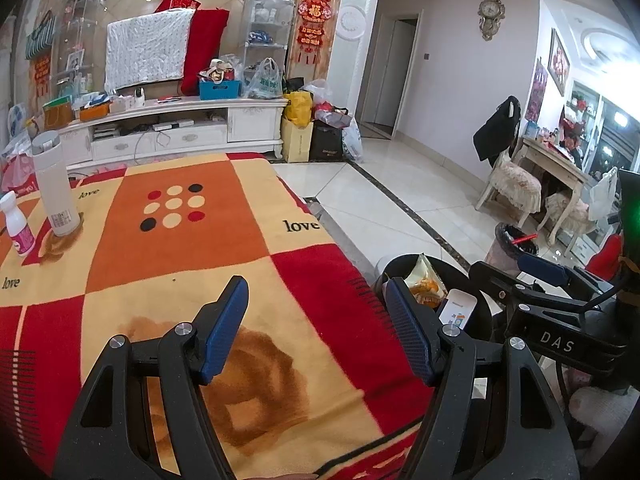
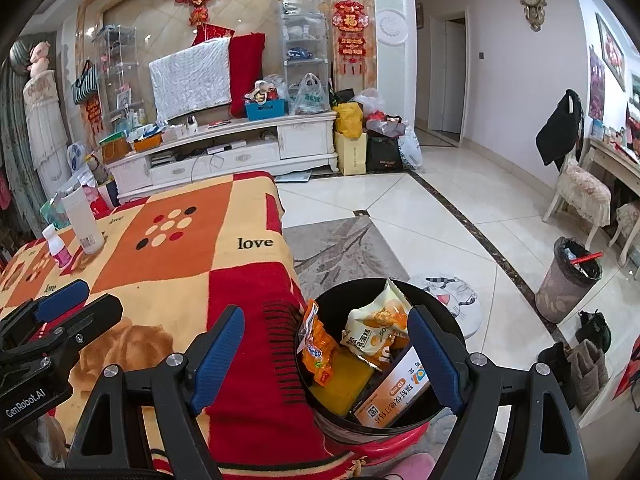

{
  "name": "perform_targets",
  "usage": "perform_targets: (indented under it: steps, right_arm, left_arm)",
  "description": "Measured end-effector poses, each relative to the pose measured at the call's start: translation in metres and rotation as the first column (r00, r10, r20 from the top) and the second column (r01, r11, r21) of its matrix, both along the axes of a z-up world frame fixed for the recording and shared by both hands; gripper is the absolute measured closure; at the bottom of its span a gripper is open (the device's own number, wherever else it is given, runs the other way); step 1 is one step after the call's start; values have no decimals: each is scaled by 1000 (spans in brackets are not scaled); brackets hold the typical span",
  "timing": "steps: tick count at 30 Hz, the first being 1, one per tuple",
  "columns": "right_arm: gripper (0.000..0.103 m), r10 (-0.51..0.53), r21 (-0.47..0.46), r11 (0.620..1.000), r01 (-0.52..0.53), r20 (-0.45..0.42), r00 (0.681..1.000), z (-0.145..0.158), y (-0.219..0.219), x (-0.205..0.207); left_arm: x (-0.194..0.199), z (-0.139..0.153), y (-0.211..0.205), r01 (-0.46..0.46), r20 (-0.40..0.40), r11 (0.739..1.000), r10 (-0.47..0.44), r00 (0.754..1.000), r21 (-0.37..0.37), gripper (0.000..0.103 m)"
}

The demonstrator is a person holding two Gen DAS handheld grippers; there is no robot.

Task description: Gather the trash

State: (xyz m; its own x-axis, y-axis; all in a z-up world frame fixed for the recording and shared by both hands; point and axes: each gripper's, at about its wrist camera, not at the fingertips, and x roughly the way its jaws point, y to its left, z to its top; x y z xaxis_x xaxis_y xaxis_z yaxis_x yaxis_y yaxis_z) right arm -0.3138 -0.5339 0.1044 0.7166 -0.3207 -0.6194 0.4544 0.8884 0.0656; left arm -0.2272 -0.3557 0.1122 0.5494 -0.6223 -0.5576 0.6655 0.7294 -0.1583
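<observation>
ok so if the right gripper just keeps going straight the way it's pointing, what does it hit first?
Most likely the black bin beside the table: the open right gripper aims down over its near rim, toward the orange snack packet inside. Depth is hard to judge in this view.

My left wrist cam sits low over the blanket-covered table [image 1: 180, 240], angled down and forward along its fingers toward the TV cabinet [image 1: 180, 124]. My right wrist cam faces the same way from further right, close above the black bin [image 2: 440, 304] at the table's edge. Both share the table, cabinet, tiled floor [image 2: 420, 208] and wall clock [image 1: 491, 14]. Each catches the other: right gripper [image 1: 540, 276] at the left view's right edge, left gripper [image 2: 64, 304] at the right view's left edge.
</observation>
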Motion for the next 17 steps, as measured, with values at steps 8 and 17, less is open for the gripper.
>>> perform_targets:
  steps: [8, 17]
  right_arm:
    - [21, 2, 2, 1000, -2, -11, 1000, -4, 0, 2]
    - [21, 17, 3, 1000, -17, -34, 999, -8, 4, 8]
  left_arm:
    - [3, -4, 0, 11, -27, 1000, -11, 1000, -14, 32]
    - [7, -7, 8, 10, -32, 1000, -11, 999, -15, 32]
